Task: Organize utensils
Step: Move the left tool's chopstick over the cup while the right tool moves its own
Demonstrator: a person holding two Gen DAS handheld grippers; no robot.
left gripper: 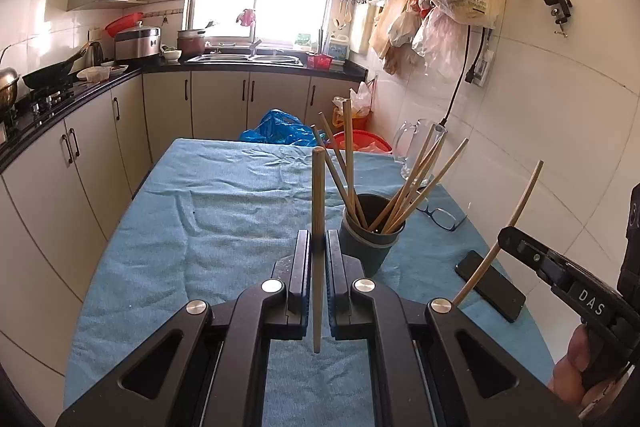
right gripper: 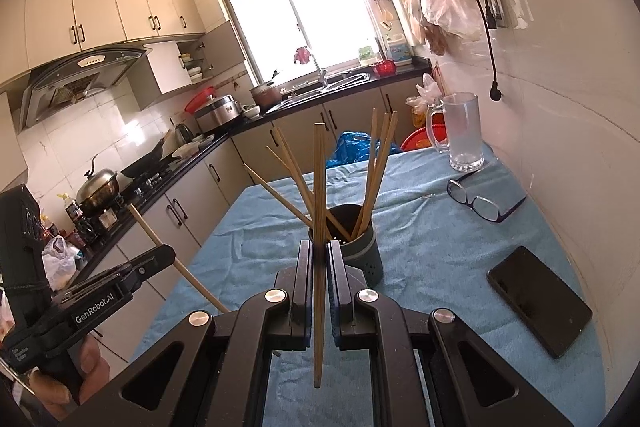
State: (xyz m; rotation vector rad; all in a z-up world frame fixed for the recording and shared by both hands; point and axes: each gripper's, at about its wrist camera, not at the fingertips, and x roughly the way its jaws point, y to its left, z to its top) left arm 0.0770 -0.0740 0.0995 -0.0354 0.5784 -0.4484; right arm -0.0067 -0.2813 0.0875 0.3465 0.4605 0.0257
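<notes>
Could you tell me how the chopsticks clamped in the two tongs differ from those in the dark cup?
The chopstick in the left tongs and the one in the right tongs each stand nearly upright and alone, lifted off the blue cloth. The chopsticks in the cup lean outward, fanned in a bunch, their lower ends inside the dark cup. All look like the same pale wood.

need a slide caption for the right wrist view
Right gripper holds a chopstick upright before the holder on the blue cloth.

chopsticks in cup [left gripper: 372, 227]: 7 | held chopsticks: 2 | glass mug [right gripper: 462, 131]: 1 | phone [right gripper: 540, 301]: 1 | glasses [right gripper: 480, 203]: 1
</notes>
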